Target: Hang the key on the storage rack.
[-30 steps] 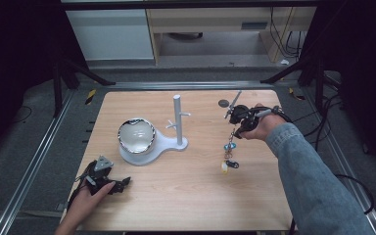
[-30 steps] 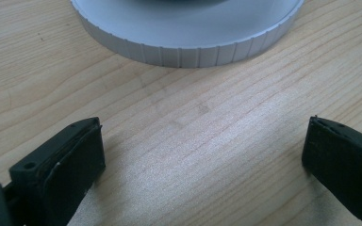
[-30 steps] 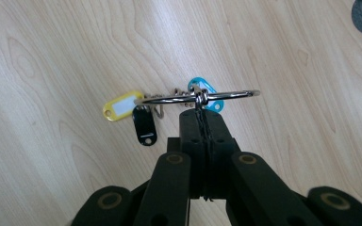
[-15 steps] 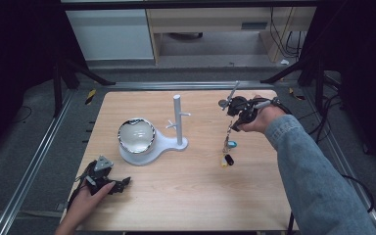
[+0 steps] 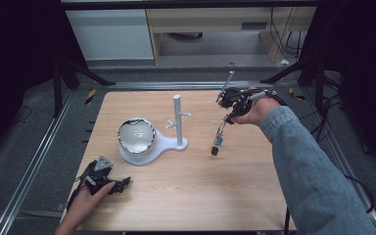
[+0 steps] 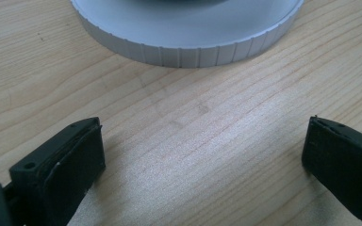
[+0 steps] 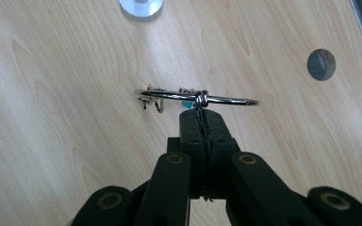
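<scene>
A light wooden table (image 5: 191,196) carries a white stand (image 5: 176,142).

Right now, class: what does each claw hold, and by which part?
Right claw pinches the chain beside the metal ring; left claw holds nothing.

The high view looks forward and down over the whole desk (image 5: 186,196); the left tool (image 6: 202,155) camera sits low, close to the white stand (image 6: 188,42); the right tool (image 7: 202,117) camera looks steeply down on the desk

The right tool (image 5: 231,116) has lifted the keychain (image 5: 219,137) off the table (image 5: 186,196) and carried it back.
</scene>
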